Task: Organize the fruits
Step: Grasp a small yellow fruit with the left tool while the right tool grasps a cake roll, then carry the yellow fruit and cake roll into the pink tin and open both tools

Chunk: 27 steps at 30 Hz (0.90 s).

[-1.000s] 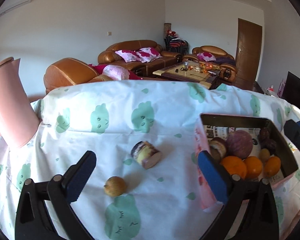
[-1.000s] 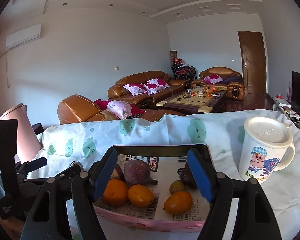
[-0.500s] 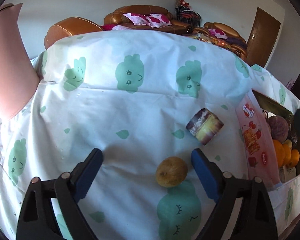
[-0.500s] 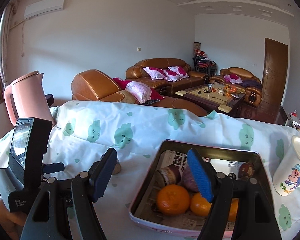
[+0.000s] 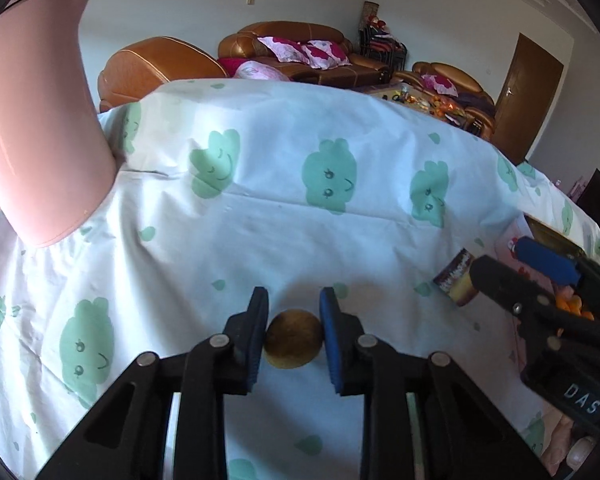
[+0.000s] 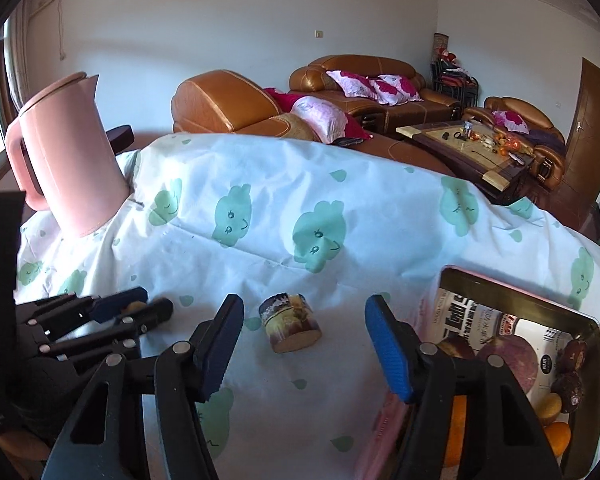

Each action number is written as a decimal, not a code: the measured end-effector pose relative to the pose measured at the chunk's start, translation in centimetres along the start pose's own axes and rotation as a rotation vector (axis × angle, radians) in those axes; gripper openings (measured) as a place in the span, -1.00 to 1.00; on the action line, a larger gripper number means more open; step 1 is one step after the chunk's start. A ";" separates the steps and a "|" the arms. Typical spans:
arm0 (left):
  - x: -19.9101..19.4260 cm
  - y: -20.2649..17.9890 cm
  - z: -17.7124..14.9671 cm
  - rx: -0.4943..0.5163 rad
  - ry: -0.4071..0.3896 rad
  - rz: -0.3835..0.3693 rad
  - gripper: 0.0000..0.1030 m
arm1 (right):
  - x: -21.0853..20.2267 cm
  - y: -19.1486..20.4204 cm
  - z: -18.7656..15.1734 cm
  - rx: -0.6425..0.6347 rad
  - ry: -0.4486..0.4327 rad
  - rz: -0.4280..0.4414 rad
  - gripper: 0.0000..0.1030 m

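Left gripper (image 5: 293,338) clamped on a small round yellow-brown fruit (image 5: 293,339), one pad pressed to each side, just above a white tablecloth (image 5: 268,216) printed with green cloud faces. Ahead of that gripper and to its right, a short cut cylinder of cane-like fruit (image 5: 457,277), lying on its side on the cloth. Beyond the cylinder, partly hidden by the right gripper (image 5: 516,266), a pink-sided tin tray (image 5: 548,232) holding oranges. Far ahead and to the left, a tall pink kettle (image 5: 36,120) standing upright on the cloth. Right gripper (image 6: 303,344) with fingers spread wide apart, holding nothing, cut cylinder (image 6: 290,322) lying between and just beyond the fingertips, touching neither. Directly right of its right finger, the tray (image 6: 500,284), lined with newspaper, with a purple round fruit (image 6: 510,358), dark dates and oranges inside. Off to its left, the left gripper (image 6: 130,308), seen side-on, with a sliver of the yellow-brown fruit showing between the pads.
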<state>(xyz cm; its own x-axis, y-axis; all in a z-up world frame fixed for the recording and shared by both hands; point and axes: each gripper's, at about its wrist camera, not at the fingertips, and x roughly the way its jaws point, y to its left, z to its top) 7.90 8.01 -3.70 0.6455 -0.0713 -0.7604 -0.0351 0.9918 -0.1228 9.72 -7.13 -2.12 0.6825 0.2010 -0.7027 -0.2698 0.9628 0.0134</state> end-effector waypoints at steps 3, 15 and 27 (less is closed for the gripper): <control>-0.9 1.8 0.5 -0.064 -0.043 -0.003 -0.45 | 1.7 0.6 0.2 -0.014 0.056 -0.010 0.26; -2.7 -0.7 1.5 0.049 -0.221 0.122 -0.46 | 2.9 1.9 -1.4 -0.139 0.100 -0.143 -0.30; -5.0 -5.3 0.3 0.093 -0.329 0.060 -0.46 | -8.7 -3.7 -3.8 0.082 -0.248 -0.156 -0.31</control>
<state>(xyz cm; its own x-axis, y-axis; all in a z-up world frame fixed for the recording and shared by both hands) 5.10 3.19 0.98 0.8562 0.0103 -0.5166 -0.0204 0.9997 -0.0139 2.20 -13.09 1.29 0.8589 0.0780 -0.5061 -0.0998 0.9949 -0.0162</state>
